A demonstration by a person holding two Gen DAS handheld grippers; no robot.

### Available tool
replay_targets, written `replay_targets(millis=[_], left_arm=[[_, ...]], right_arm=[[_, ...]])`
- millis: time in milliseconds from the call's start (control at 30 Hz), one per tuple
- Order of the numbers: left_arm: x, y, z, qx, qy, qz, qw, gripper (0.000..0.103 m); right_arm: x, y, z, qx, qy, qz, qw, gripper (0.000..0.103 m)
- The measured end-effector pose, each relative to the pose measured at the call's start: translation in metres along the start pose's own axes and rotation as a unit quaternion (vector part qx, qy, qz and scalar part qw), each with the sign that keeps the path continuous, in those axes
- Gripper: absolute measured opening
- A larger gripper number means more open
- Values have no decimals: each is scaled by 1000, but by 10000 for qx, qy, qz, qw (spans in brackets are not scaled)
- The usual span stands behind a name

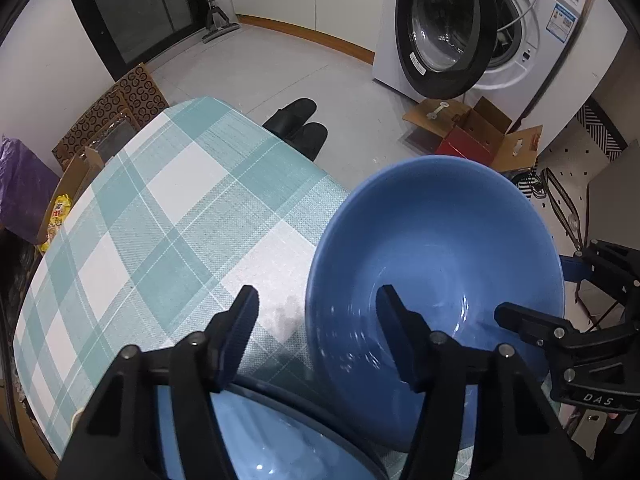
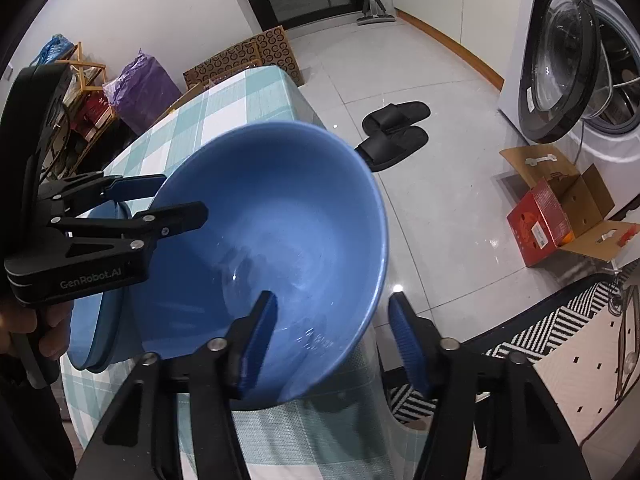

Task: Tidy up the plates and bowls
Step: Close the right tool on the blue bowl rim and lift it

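Blue bowl [image 1: 440, 240] on the checked tabletop [image 1: 160, 220], close to the tabletop edge that faces the floor [image 1: 320, 64]. Left tongs [image 1: 316, 292] apart, astride the bowl's left rim: one finger inside, one outside, with a gap to the wall. Right tongs [image 2: 332, 300] likewise apart, astride the opposite rim. Second blue dish [image 1: 240, 440] just beside the bowl, under the left tongs. Open cloth stretching away from the bowl to the far rounded corner. Beyond the edge, open tile with black slippers [image 1: 300, 124], a cardboard box [image 1: 480, 136] and a washing machine [image 1: 520, 40], door ajar.
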State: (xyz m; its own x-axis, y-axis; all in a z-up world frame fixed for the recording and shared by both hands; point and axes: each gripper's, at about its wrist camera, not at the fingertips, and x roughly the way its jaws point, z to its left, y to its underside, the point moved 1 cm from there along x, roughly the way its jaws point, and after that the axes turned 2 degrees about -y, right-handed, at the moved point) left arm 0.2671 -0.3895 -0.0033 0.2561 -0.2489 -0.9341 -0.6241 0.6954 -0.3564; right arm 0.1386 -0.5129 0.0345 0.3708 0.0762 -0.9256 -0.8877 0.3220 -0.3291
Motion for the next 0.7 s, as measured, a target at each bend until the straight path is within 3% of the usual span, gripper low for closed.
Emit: replay_targets(millis=[367, 700], left_arm=[[10, 1, -2, 146, -66, 152, 9998, 24], [8, 3, -4, 160, 27, 144, 9998, 13]], right_arm=[[5, 4, 2, -3, -32, 75, 10000, 32], [3, 4, -2, 12, 29, 36, 10000, 22]])
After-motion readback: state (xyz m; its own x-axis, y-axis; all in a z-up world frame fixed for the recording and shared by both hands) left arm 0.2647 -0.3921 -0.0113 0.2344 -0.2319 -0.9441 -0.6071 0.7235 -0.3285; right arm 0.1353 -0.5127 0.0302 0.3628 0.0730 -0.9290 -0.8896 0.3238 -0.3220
